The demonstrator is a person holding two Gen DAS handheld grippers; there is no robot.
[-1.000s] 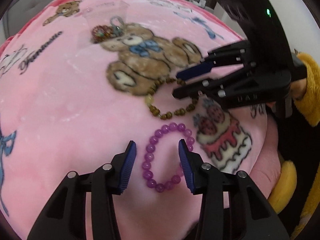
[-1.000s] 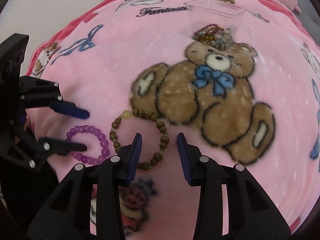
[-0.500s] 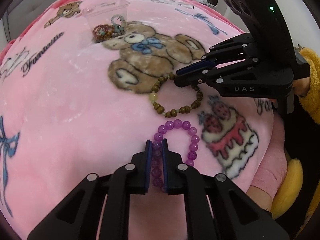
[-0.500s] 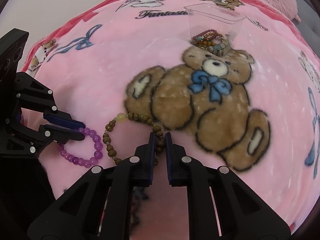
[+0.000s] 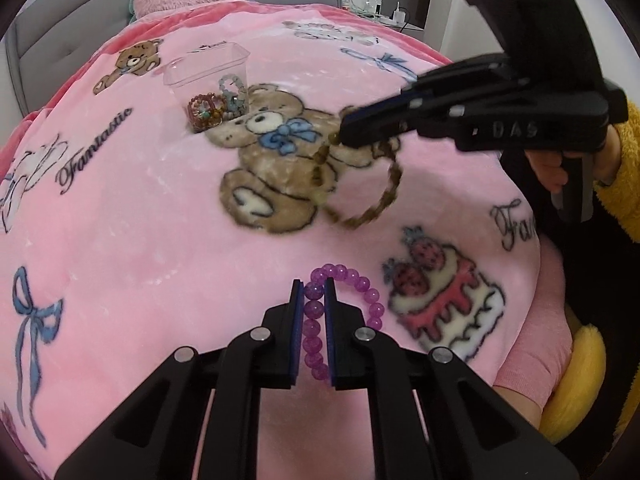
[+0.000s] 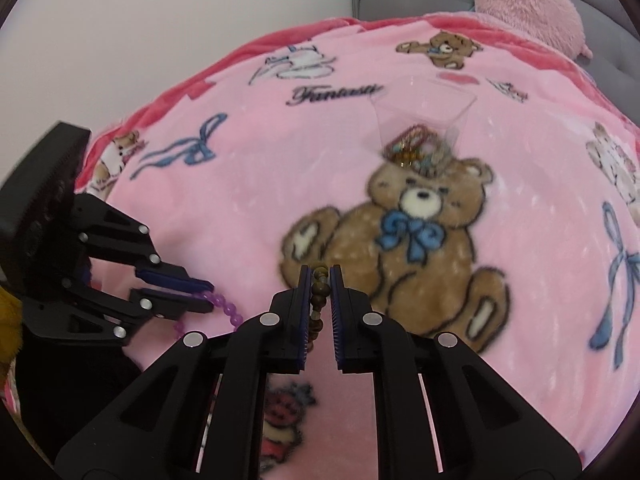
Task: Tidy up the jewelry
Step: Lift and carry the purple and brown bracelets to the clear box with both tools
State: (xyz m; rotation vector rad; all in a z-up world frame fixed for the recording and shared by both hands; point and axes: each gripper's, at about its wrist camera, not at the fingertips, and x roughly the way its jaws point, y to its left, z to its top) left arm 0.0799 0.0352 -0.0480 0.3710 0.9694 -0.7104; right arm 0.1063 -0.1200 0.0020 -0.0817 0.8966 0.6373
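My left gripper is shut on a purple bead bracelet just above the pink teddy-bear blanket. It shows at the left of the right wrist view, with purple beads hanging from it. My right gripper is shut on a brown wooden bead bracelet. In the left wrist view the right gripper holds that bracelet dangling above the blanket. A clear plastic box with several bracelets inside sits farther back, also in the right wrist view.
A fluffy pink cushion lies against the grey headboard at the back. The blanket's edge drops off at the near right by a yellow sleeve. A nightstand with small items stands behind the bed.
Both grippers closed on their bracelets, then lifted. The brown bracelet now hangs in the air from my right gripper, and the purple one has come up with my left.
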